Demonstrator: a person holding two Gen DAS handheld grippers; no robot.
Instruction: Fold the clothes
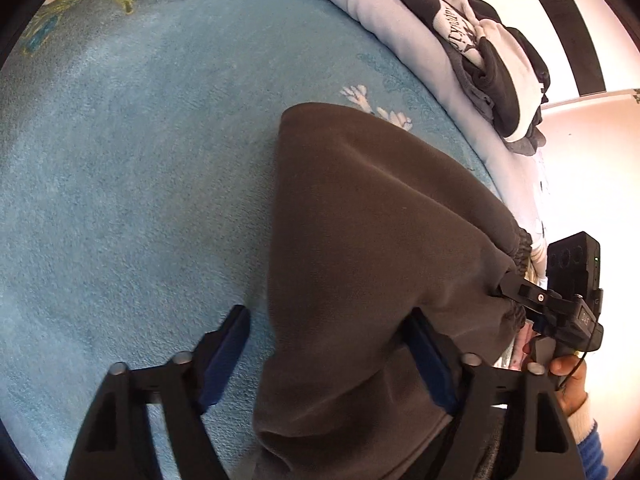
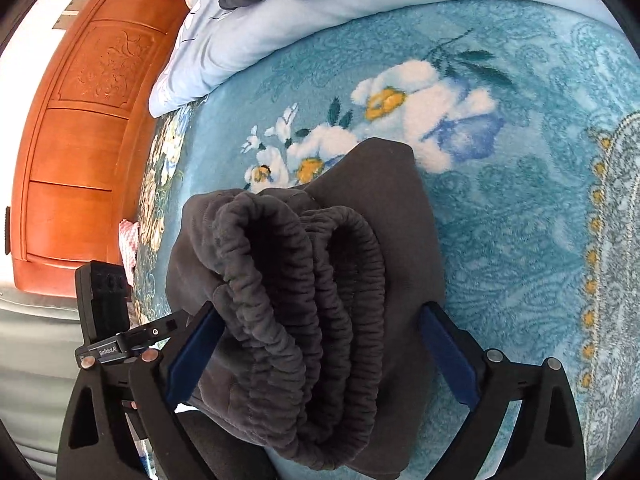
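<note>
Dark brown-grey sweatpants [image 1: 360, 220] lie folded on the blue flowered blanket [image 1: 140, 160]. My left gripper [image 1: 328, 314] is open and straddles the near end of the folded cloth. Its left pad stands apart from the fabric, while the cloth rests against its right finger [image 1: 424, 344]. In the right wrist view the gathered elastic waistband [image 2: 288, 320] bunches up between the fingers of my right gripper [image 2: 320, 308], which is wide open, its pads not pressing on the cloth. That right gripper [image 1: 520, 292] shows at the waistband end in the left wrist view.
A heap of dark and white clothes [image 1: 492, 60] sits on a pale blue duvet [image 1: 380, 8] beyond the sweatpants. A carved orange wooden headboard [image 2: 80, 120] stands at the left of the bed. A hand [image 1: 568, 376] holds the right gripper's handle.
</note>
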